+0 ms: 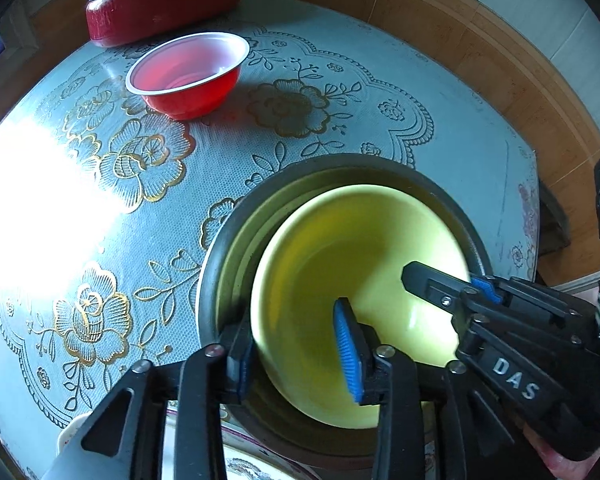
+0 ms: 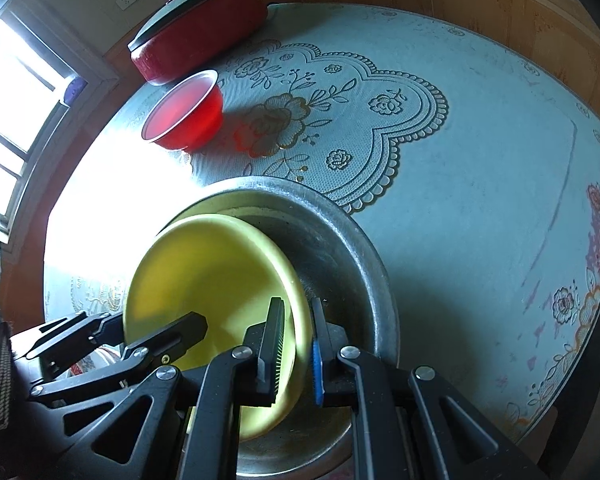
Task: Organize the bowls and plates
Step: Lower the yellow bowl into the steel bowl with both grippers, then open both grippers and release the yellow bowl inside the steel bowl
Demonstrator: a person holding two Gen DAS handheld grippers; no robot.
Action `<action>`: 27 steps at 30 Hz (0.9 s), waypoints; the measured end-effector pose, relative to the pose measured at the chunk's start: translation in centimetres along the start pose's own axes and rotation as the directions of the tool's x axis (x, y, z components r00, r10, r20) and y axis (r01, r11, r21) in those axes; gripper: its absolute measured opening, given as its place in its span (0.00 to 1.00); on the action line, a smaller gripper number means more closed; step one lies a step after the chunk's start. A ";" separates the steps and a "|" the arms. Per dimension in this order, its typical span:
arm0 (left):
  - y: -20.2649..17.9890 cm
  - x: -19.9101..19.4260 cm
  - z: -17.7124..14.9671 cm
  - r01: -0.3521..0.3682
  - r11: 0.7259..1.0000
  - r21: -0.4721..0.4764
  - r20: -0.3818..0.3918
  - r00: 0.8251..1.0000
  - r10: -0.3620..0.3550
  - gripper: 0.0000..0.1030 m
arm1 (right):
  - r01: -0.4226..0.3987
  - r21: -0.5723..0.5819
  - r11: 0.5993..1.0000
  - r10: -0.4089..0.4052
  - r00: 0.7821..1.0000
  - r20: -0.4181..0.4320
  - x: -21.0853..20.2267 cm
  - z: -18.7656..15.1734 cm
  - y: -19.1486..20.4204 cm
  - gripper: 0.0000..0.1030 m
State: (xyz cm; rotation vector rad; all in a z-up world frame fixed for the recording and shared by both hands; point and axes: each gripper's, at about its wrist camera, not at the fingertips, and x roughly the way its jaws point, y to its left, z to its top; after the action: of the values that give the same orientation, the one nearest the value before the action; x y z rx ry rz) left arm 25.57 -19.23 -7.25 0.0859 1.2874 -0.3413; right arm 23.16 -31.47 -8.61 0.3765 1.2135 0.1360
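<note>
Left to right, with the metal basin (image 1: 340,162) as landmark. Beyond the basin and to its left, the lidded red pot (image 1: 160,4) is standing at the far edge of the table (image 1: 460,140). The red bowl (image 1: 188,76) is sitting upright just in front of it, well apart from the basin.

At the basin's near-left side, the left gripper (image 1: 292,320) is pointing steeply down. Its fingers are standing apart and straddling the rim of the yellow bowl (image 1: 340,260), one outside the wall and one inside, with neither pad seen pressing.

The yellow bowl is lying inside the basin, crowded toward the basin's left wall and apparently tipped, with its right edge the higher.

At the basin's near-right side, the right gripper (image 2: 296,320) is pinching that raised right edge, its pads brought together on the bowl wall.

The relation that governs the coming move is that the rim is running crosswise between each pair of fingers, so only the right hand is bearing the bowl. Seating it flat would probably call for that hand to let go. The red bowl is lying up and left of the left fingers, so the left hand looks the nearer one for fetching it.
</note>
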 end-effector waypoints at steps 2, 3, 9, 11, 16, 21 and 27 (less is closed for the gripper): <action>-0.1 -0.2 0.0 -0.003 1.000 0.000 0.008 1.000 0.003 0.42 | 0.003 0.005 1.000 -0.003 1.000 0.000 0.0 0.1 0.0 0.11; -0.2 -0.3 0.0 -0.007 1.000 -0.002 0.011 1.000 0.007 0.43 | 0.007 0.005 1.000 -0.007 1.000 -0.003 0.1 0.1 -0.1 0.10; -0.2 -0.5 0.0 0.008 1.000 -0.011 0.017 1.000 -0.008 0.54 | 0.021 0.017 1.000 -0.021 1.000 -0.004 -0.1 0.3 -0.3 0.11; 0.0 -0.8 0.0 0.013 1.000 -0.019 0.024 1.000 -0.013 0.54 | 0.013 0.025 1.000 -0.013 1.000 -0.001 -0.3 0.3 -0.4 0.11; 0.1 -1.8 -0.2 0.028 0.999 -0.038 0.053 0.998 -0.026 0.58 | -0.011 0.042 0.999 0.010 1.000 0.022 -1.3 0.1 -0.3 0.12; 1.1 -3.4 -0.2 0.087 0.993 -0.081 0.100 0.992 -0.079 0.63 | -0.024 0.045 0.999 0.022 0.999 0.038 -2.2 0.3 0.1 0.13; 3.2 -5.0 -0.8 0.092 0.984 -0.155 0.162 0.985 -0.066 0.65 | -0.031 0.027 0.999 0.029 0.998 0.060 -3.1 0.2 0.6 0.17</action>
State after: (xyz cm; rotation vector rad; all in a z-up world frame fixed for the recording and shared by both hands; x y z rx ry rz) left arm 24.63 -15.04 -3.15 -0.1284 1.1601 -0.3039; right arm 22.33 -31.84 -5.57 0.4206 1.1517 0.1331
